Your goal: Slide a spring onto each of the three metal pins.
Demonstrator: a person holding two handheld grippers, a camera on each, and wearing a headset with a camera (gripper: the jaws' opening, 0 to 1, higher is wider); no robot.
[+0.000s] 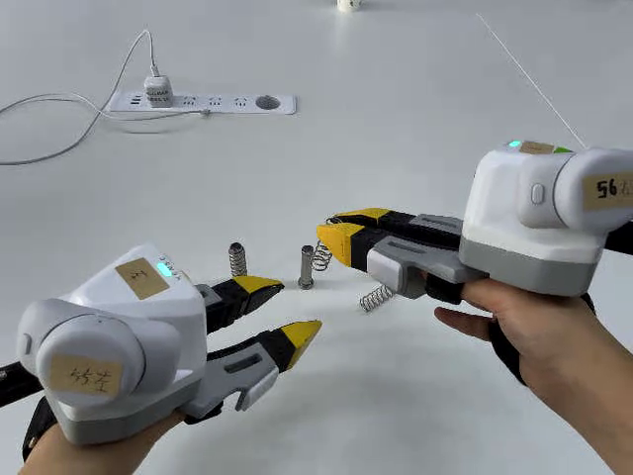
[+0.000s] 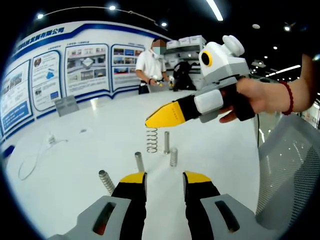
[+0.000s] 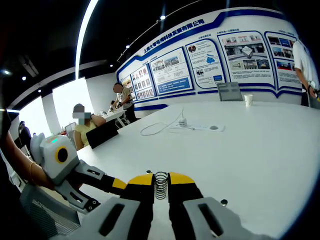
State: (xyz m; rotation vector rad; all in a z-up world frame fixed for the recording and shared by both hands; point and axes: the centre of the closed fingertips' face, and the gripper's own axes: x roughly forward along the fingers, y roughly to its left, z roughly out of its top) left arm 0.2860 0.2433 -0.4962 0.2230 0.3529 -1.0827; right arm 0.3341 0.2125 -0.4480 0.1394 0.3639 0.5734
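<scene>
Our right gripper point(image 3: 160, 181) pinches a spring point(image 3: 160, 187) upright between its tips, just beside a bare pin point(image 1: 307, 267) that stands on the table point(image 1: 396, 119). Our left gripper point(image 1: 282, 309) hovers with jaws apart, empty. We should centre the spring's lowest coil over the pin's top, keep it vertical, lower it straight, and let go only once the coils ring the pin. A loose spring point(image 1: 376, 297) lies nearby.

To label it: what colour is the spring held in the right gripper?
Silver-grey metal spring; best in the right gripper view.
</scene>
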